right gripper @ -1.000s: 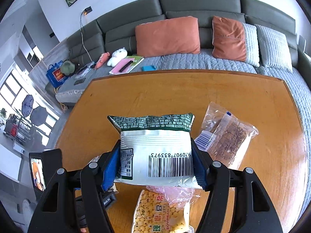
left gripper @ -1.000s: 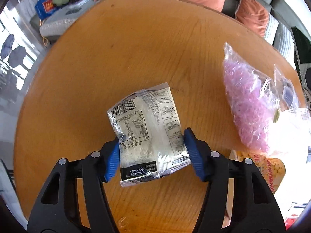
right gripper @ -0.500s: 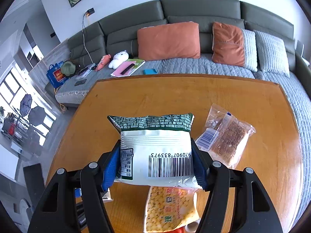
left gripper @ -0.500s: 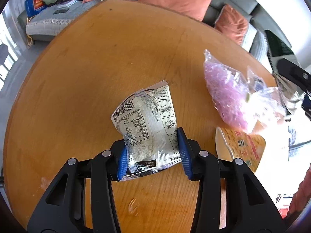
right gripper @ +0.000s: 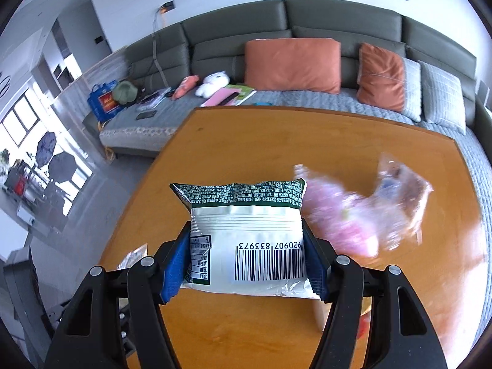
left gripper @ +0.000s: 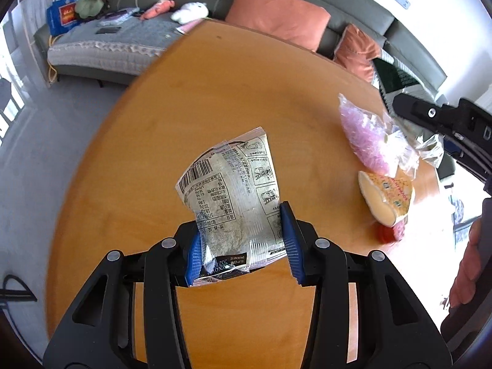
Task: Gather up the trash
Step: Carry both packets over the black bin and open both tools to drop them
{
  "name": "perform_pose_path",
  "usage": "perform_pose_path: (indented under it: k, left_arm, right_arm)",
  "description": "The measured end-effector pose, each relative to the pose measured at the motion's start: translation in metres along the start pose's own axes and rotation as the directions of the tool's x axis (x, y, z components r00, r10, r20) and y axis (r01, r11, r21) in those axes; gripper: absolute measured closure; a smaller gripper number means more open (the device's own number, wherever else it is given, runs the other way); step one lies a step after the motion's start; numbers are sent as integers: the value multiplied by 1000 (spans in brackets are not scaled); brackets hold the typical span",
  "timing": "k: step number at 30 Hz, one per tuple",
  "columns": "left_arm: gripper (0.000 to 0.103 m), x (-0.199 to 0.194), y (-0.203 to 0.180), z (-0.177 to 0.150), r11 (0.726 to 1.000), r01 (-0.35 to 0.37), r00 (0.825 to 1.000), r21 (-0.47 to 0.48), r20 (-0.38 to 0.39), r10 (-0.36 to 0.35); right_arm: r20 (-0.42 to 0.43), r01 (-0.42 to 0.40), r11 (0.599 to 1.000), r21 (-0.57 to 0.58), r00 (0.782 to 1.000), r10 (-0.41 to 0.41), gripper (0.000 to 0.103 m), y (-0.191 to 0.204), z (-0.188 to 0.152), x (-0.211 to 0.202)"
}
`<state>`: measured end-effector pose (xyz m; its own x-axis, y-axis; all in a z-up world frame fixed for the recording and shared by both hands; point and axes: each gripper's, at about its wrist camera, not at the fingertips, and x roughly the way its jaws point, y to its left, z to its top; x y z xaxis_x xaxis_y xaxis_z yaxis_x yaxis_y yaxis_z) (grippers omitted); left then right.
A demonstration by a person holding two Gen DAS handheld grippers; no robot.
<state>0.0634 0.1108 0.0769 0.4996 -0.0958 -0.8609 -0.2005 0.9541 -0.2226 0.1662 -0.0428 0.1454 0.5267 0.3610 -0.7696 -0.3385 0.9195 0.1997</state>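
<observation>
From your left wrist, your left hand-held gripper (left gripper: pixel 241 243) was clenched on a clear wrapper (left gripper: pixel 232 193), its long axis running up and away from the fingers, above the bench (left gripper: pixel 215 107). The pink bag (left gripper: pixel 366 138) and yellow packet (left gripper: pixel 387 193) lay well to the right, nearer your right hand.

From your right wrist, your right hand-held gripper (right gripper: pixel 243 261) grasped a white-and-green packet (right gripper: pixel 246 233) crosswise. The pink bag (right gripper: pixel 341 224) was blurred just right of it; a brownish bag (right gripper: pixel 406 187) possibly lay beyond, unseen from the left.
</observation>
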Motion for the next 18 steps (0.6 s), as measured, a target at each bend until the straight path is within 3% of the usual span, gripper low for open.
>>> perform_pose_path:
  k: [11, 18]
  left_arm:
    - [59, -35, 118, -8, 991, -43, 998, -127, 28, 47]
    - [59, -51, 202, -27, 965, -96, 994, -243, 31, 107]
  right_arm:
    - [-77, -99, 988, -116, 993, 90, 37, 129, -28, 24]
    - [-150, -178, 962, -207, 977, 149, 37, 215, -44, 46]
